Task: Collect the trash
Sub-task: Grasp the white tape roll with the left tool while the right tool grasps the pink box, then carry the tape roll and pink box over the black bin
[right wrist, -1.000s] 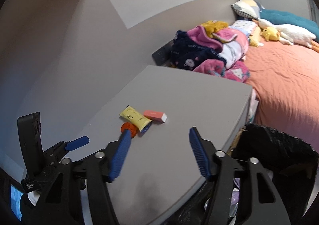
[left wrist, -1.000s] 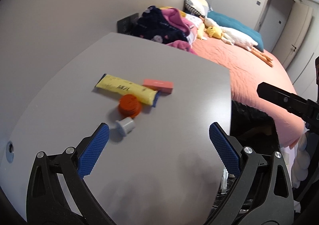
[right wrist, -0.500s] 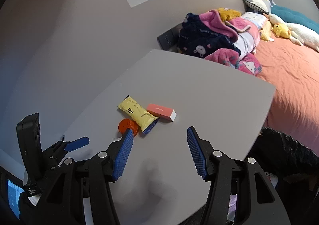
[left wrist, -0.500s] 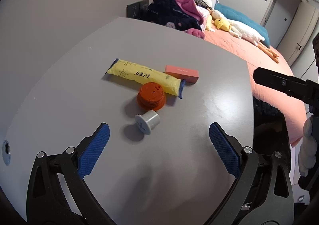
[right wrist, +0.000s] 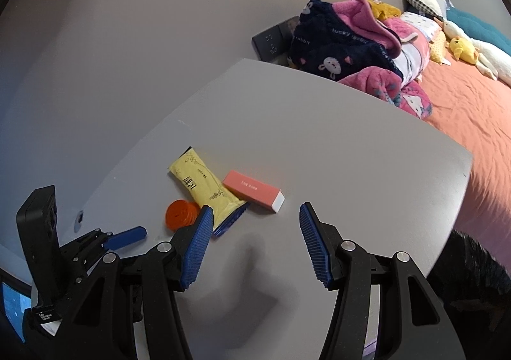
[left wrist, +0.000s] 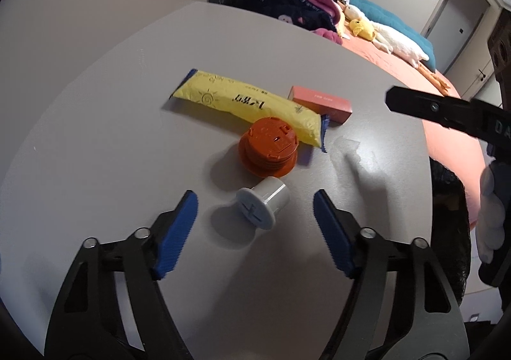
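On the grey table [left wrist: 95,136] lie a yellow wrapper [left wrist: 242,101], a pink box [left wrist: 321,103], an orange ribbed cap [left wrist: 270,146] and a small grey plastic cap [left wrist: 263,202] on its side. My left gripper [left wrist: 255,200] is open, its blue pads on either side of the grey cap, not touching it. My right gripper [right wrist: 254,211] is open and empty above the table, just short of the pink box [right wrist: 254,190] and the wrapper [right wrist: 204,182]. The orange cap [right wrist: 182,214] shows left of its left pad. The left gripper [right wrist: 124,237] shows at lower left there.
A black trash bag [right wrist: 479,273] sits beside the table's right edge; it also shows in the left wrist view [left wrist: 450,200]. Beyond the table lie a bed with an orange sheet [right wrist: 472,111], piled clothes [right wrist: 351,47] and plush toys [left wrist: 383,31].
My left gripper has moved forward and down over the trash and narrowed; the grey cap now lies between its pads. My right gripper has moved closer to the pink box.
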`<control>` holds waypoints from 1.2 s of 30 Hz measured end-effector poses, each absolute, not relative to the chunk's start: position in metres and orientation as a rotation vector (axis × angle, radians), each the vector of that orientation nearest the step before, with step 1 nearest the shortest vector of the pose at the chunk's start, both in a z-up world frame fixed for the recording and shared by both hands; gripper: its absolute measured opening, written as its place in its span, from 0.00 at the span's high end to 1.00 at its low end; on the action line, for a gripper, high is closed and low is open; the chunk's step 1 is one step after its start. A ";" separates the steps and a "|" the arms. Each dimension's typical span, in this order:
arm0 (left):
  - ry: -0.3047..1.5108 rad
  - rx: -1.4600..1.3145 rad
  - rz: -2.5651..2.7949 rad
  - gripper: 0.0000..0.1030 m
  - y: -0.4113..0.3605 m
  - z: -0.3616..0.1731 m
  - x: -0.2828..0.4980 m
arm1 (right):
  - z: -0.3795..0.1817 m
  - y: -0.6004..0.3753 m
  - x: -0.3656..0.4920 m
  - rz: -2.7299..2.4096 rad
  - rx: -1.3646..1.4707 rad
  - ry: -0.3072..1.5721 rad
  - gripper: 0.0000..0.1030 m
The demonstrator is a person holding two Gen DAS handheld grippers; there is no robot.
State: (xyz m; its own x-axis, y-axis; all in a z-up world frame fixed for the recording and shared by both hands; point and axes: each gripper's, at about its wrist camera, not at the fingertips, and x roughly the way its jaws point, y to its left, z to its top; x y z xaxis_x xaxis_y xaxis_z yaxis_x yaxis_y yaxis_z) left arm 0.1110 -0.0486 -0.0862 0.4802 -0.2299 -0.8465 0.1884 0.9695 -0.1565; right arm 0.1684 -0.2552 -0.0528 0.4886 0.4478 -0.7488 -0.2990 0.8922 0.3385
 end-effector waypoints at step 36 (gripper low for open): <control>1.027 -0.093 -0.223 0.69 -0.034 -0.093 0.113 | -0.087 -0.219 0.209 0.493 0.010 1.034 0.78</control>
State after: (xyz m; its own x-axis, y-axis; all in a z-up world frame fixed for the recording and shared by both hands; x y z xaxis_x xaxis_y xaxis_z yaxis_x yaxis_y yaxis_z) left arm 0.1129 -0.0338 -0.0934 0.4974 -0.2268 -0.8373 0.1402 0.9736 -0.1804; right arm 0.2090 -0.2186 -0.0871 0.4126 0.3967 -0.8200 -0.3871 0.8912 0.2363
